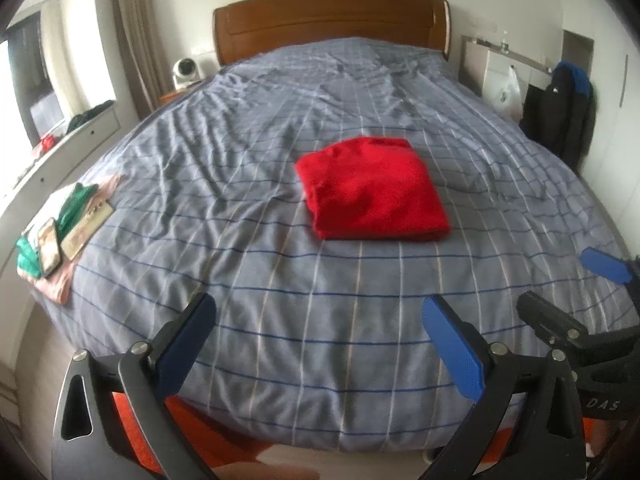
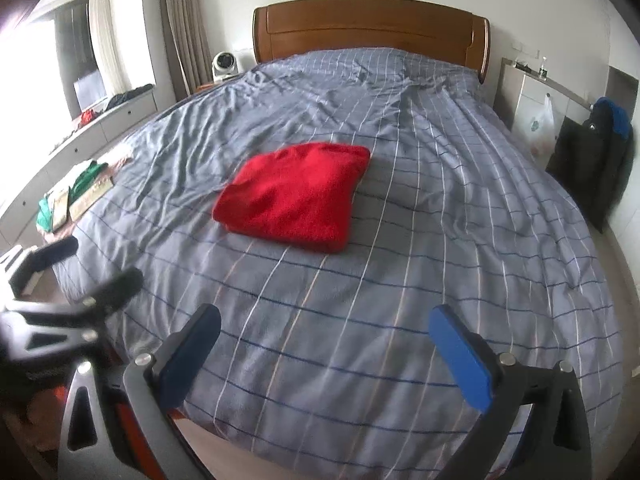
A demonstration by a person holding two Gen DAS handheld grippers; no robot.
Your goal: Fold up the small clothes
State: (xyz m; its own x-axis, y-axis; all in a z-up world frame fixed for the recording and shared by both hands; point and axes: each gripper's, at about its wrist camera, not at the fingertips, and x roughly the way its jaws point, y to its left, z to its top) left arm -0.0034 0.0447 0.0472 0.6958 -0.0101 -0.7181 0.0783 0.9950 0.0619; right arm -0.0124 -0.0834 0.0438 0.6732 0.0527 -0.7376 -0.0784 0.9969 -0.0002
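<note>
A red garment point(image 1: 372, 190) lies folded into a neat square in the middle of the bed point(image 1: 248, 184), on the checked grey cover. The left gripper point(image 1: 316, 344) and right gripper point(image 2: 326, 354) hover near the foot of the bed, well apart from the garment, both with jaws spread wide and holding nothing

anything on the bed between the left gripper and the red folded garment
Nothing: between the left gripper and the red garment lies only bare checked bedcover, in the left wrist view.
</note>
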